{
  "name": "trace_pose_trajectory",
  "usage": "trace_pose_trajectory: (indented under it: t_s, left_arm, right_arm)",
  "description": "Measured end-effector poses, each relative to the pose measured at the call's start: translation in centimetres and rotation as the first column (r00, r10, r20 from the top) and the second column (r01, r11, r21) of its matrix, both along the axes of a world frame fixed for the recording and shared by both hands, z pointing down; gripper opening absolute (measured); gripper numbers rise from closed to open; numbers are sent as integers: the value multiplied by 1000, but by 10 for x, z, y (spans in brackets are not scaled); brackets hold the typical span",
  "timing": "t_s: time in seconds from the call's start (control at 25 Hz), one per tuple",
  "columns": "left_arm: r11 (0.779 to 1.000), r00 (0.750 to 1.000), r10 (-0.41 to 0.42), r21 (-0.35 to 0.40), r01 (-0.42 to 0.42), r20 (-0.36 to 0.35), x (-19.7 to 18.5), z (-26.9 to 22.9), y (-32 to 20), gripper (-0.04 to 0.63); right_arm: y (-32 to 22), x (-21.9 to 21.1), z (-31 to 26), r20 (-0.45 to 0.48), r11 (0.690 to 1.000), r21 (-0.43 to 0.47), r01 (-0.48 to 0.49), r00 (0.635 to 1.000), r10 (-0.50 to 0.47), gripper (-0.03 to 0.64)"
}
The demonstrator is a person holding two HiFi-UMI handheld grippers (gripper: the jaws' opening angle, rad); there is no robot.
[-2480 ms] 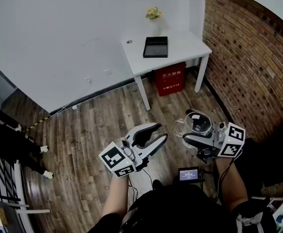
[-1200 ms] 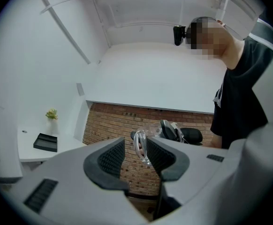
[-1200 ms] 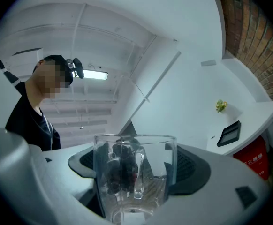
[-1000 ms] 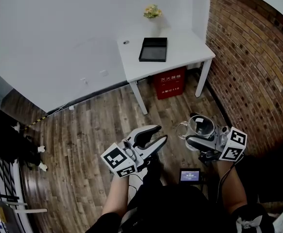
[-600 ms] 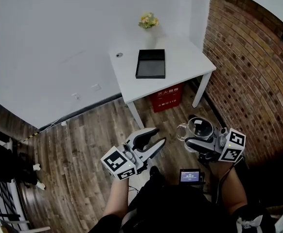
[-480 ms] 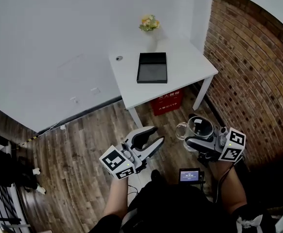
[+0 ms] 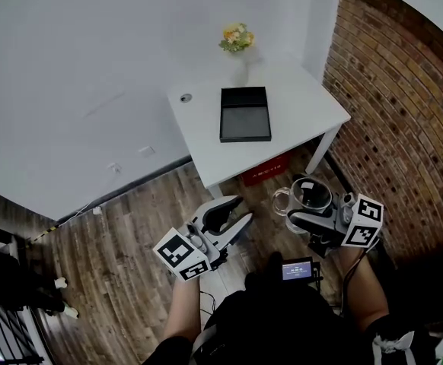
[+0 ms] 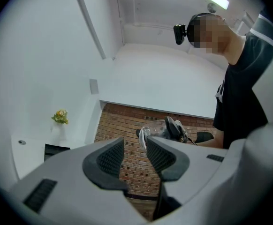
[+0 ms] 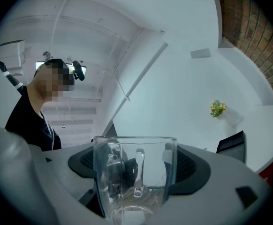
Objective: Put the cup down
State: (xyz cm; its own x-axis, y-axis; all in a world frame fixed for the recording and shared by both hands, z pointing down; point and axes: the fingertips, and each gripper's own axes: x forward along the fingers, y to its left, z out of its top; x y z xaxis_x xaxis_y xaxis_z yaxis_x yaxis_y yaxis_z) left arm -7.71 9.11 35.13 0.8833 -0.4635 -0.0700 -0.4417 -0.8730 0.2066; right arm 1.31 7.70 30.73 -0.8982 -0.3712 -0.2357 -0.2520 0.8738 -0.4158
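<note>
Pale grey left gripper (image 7: pixel 243 209) and right gripper (image 7: pixel 299 201), black ribbed jaws, black-and-white marker cubes (image 7: pixel 181 255). Person's in a black tee (image 8: pixel 242 93).

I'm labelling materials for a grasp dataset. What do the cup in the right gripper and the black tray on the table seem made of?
The cup looks like clear, glossy glass: its handle shows straight through the wall. The tray is matte black with a raised rim; plastic or coated metal, the look leaves that open.
</note>
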Motion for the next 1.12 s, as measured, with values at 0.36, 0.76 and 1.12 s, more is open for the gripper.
trace_pose_trajectory:
  t_s: [0.36,0.76,1.12]
  left_arm:
    - [1000,1000,1,-13,-1,8,2,14,-61,143]
    - [997,997,-69,-21,70,30,22,12,-184,143]
    - [990,989,-135,-27,137,63,43,11,-280,143]
  right_arm:
    - [-64,0,14,2,1000,-12,16,1000,-16,425]
    - [-192,12,18,36,993,-21,117,993,-116,426]
    - [-288,31,18,40,988,-25,156,987,-155,425]
